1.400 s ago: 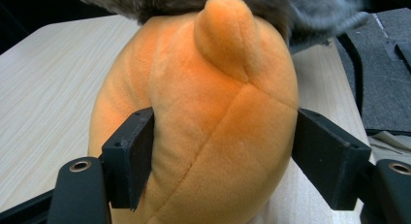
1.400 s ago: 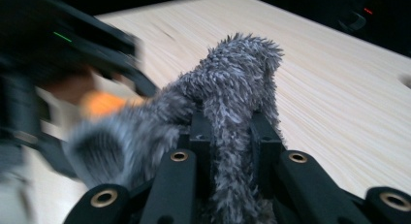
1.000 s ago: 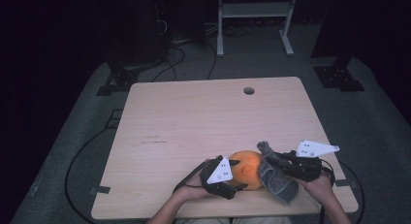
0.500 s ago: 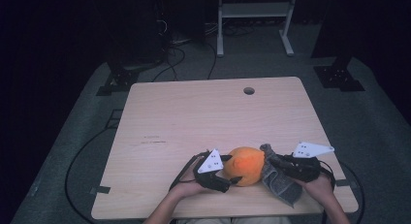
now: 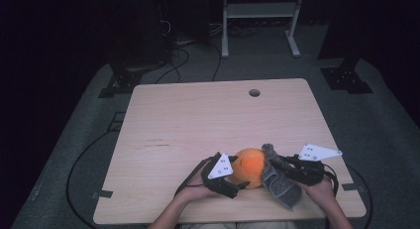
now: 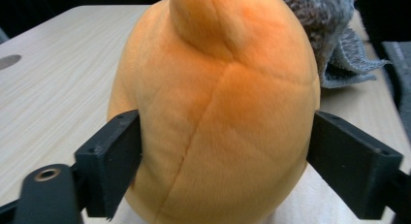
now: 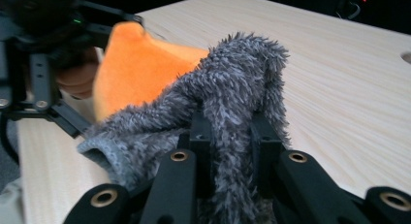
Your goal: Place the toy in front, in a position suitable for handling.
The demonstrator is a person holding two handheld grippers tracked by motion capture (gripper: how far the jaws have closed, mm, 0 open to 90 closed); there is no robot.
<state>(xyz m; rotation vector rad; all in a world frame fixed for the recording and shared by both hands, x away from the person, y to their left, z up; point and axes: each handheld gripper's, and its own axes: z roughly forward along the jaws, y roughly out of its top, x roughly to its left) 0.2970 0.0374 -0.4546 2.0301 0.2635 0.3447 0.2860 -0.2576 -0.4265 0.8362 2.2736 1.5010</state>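
Observation:
An orange plush toy (image 5: 249, 164) (image 6: 218, 112) stands near the table's front edge. My left gripper (image 5: 241, 173) (image 6: 223, 156) has it between its jaws. They have just been opening, and both pads still lie against the toy's sides. From the right, my right gripper (image 5: 276, 165) (image 7: 230, 136) is shut on a grey fuzzy cloth (image 5: 281, 183) (image 7: 228, 78). The cloth drapes against the toy's right side (image 7: 135, 64) and hangs toward the table edge. In the left gripper view the cloth (image 6: 339, 44) lies behind the toy. The right gripper view shows the left gripper (image 7: 39, 54) beyond the toy.
The light wooden table (image 5: 198, 120) has a round cable hole (image 5: 254, 92) near its far edge. A white metal frame (image 5: 257, 21) stands on the floor behind it. Cables (image 5: 84, 159) trail on the grey floor at the left.
The left gripper's jaws stand a little wider around the orange toy, and its top plate has shifted slightly. The right gripper and the grey cloth have hardly moved.

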